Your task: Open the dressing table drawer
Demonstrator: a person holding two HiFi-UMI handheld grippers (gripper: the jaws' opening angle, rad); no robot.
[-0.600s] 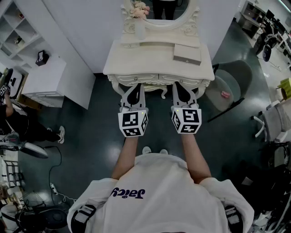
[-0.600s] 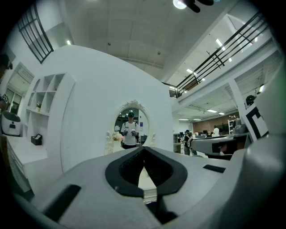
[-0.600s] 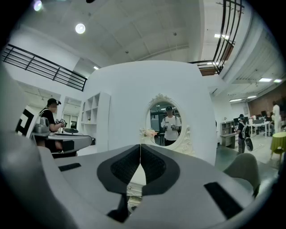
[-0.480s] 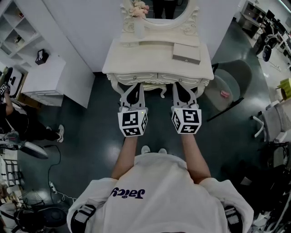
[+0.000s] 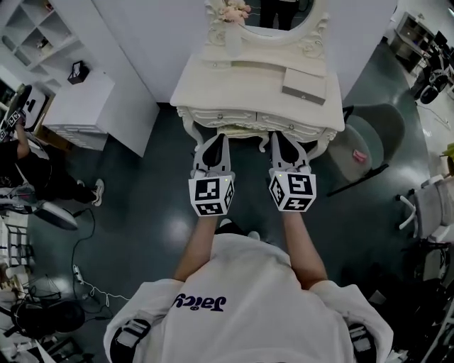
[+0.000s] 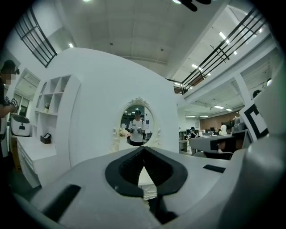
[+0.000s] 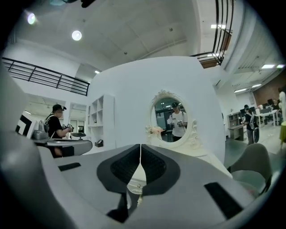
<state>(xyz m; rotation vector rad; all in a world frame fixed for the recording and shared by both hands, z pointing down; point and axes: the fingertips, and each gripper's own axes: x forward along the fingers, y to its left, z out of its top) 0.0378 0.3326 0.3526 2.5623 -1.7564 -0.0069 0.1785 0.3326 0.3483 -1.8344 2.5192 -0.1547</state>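
Note:
A cream dressing table (image 5: 248, 74) with an oval mirror (image 5: 284, 18) stands straight ahead. Its two drawer fronts face me, each with a small knob: the left one (image 5: 221, 117) and the right one (image 5: 293, 127). My left gripper (image 5: 215, 139) is shut and empty, its tips just short of the left drawer front. Shut and empty too, my right gripper (image 5: 281, 137) sits level in front of the right drawer. In the left gripper view the closed jaws (image 6: 144, 150) point at the mirror (image 6: 137, 127). In the right gripper view, the carved table front (image 7: 136, 184) shows below the closed tips (image 7: 140, 146).
A grey box (image 5: 307, 85) and a flower vase (image 5: 233, 28) stand on the table top. A white shelf unit (image 5: 78, 106) is at the left, with a person (image 5: 25, 177) beyond it. A grey chair (image 5: 369, 145) is on the right. Cables (image 5: 85, 283) lie on the dark floor.
The head view has shifted, so the dressing table now sits a little lower and further right. Both grippers stay shut, side by side in front of the drawers.

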